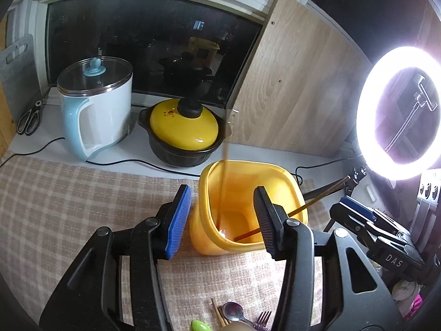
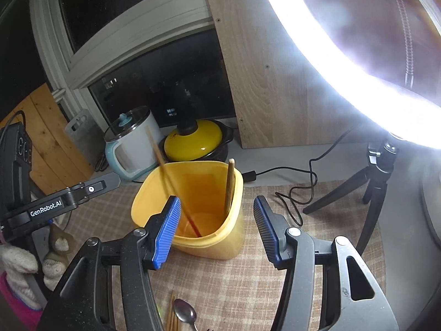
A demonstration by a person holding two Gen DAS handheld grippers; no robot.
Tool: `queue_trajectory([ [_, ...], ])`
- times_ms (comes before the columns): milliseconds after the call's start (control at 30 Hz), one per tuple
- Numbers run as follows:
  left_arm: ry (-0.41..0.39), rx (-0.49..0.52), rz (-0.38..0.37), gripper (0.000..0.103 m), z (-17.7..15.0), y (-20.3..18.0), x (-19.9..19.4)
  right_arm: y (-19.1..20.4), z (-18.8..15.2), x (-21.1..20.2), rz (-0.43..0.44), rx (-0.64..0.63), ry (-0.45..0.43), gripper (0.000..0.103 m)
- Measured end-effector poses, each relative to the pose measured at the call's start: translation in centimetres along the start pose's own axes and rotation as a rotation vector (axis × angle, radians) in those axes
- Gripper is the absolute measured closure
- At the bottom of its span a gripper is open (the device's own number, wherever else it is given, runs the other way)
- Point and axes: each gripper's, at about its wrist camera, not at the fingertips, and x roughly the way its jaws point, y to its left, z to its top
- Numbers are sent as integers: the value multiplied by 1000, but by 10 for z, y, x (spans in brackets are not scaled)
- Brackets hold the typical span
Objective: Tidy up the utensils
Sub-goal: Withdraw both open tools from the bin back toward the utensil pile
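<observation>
Behind the desk [image 1: 55,193], which is covered by a beige checked cloth, a dark window sits over a white sill carrying a white and pale-blue electric kettle with a glass lid [image 1: 96,104] and a black clay pot with a yellow lid [image 1: 183,132]; both stand well back, presumably to keep the working area free. A wooden board [image 1: 289,82] leans at the right, and a lit ring lamp on a black tripod [image 2: 380,171] floods the scene, evidently for filming. The yellow plastic utensil holder [image 1: 275,182] stands upright on the cloth directly ahead of both tools. Two brown wooden chopsticks [image 2: 228,187] are in it, tips at the bottom and tops leaning on opposite sides of the rim; one appears blurred. The left tongs [image 1: 220,220] stand released with nothing between the pads, hovering above the holder's near rim. The right tongs [image 2: 215,231] are likewise released and empty above the holder, consistent with a stick having been let go into it. Remaining utensils lie on the cloth at the near edge: more chopsticks [image 1: 217,314], a metal spoon [image 2: 186,314], a purple plastic fork [image 1: 261,320] and a green item [image 1: 199,325] too cropped to identify. Legible writing: "GenRobot.AI" on the left tool's body in the right view; "DAS" on the right tool's body in the left view. Task judged partly done.
</observation>
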Motion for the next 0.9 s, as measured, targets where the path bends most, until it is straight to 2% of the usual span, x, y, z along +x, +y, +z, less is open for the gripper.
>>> queue_trajectory([
  [233,-20,8,6,55,-10,-1,-19,-4,-11,-19,2,-5,-17,48],
  [300,-22,7,10,55,-14,-1,-25,-7,-15,-25,3,-5,-19,39],
  [467,-37,12,1,55,-28,1,-40,-16,-24,-38,11,3,-29,35],
  [600,-25,27,9,55,-40,1,-48,-20,-35,-48,12,-22,-36,23],
  [900,52,30,3,55,-85,5,-53,-25,-71,-60,30,-118,-8,22],
])
